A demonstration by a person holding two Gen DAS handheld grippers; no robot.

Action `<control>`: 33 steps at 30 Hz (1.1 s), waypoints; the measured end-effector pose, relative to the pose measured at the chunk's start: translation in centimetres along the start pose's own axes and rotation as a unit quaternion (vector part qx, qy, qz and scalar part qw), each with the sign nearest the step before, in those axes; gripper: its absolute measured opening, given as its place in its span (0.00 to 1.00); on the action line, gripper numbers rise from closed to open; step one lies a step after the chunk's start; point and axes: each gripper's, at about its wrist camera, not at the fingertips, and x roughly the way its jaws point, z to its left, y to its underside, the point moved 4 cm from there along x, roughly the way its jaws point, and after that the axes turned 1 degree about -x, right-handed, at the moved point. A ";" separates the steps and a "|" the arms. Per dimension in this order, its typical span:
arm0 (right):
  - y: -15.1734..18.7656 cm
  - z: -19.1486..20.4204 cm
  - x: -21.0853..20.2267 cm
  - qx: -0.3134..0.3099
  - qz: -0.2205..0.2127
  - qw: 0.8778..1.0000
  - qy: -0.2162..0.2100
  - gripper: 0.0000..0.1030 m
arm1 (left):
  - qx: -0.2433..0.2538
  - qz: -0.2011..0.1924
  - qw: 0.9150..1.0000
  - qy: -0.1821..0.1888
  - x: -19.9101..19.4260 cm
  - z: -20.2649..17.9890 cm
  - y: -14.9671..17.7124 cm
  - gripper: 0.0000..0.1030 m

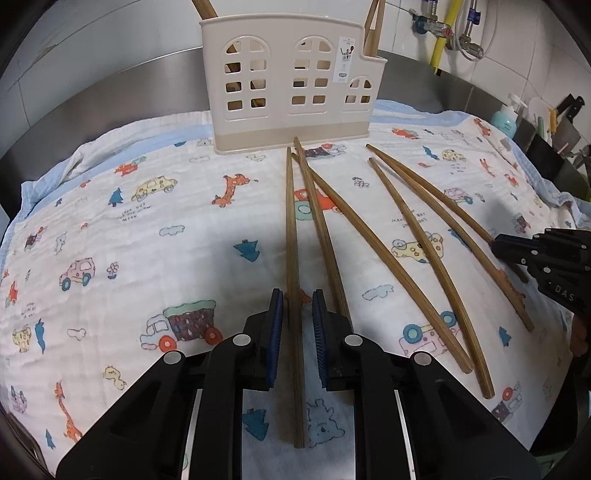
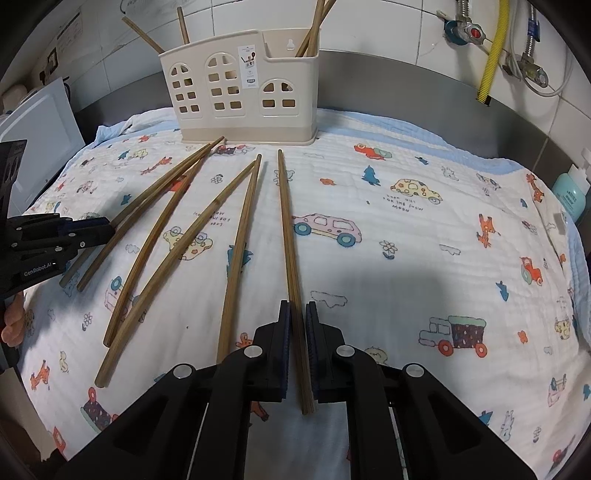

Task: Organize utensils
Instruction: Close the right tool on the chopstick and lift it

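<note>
Chopsticks (image 2: pixel 238 266) lie loose on a printed cloth (image 1: pixel 147 240) in front of a cream holder (image 1: pixel 288 85) shaped like a little house. Their thin tips point toward the holder and their thick ends fan out away from it. The holder stands upright at the far edge of the cloth, against a steel backsplash. More chopsticks (image 2: pixel 312 29) already stand in it, some in the small end compartment and some at the opposite end.

The left gripper (image 1: pixel 297 295) points down at the cloth, well in front of the holder. Its jaws are narrow and straddle the leftmost chopstick (image 1: pixel 291 221) near its thick end. A sliver of cloth shows on each side of the stick, so the blue pads (image 1: pixel 319 325) do not look pressed onto it. This chopstick lies flat, and its tip almost reaches the holder's base.

The right gripper (image 2: pixel 297 306) also points down at the cloth. Its jaws are pinched onto the rightmost chopstick (image 2: pixel 287 221) toward the thick end, with the pads against both sides. The tip of that stick stops just short of the holder's base, below the small compartment.

The other chopsticks lie between these two, a few crossing near the tips. A teal bottle (image 2: pixel 570 192) stands off the cloth, far to the right of the holder.
</note>
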 end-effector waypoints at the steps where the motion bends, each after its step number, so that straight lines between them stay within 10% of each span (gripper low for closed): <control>1: 0.0 0.0 0.0 -0.001 -0.001 1.000 0.001 0.08 | 0.000 0.001 1.000 -0.003 0.0 0.0 0.0 0.12; 33: -4.6 1.5 -8.1 -0.006 -0.119 0.993 0.005 0.06 | -0.014 -0.051 0.997 0.049 -5.9 0.3 -2.5 0.06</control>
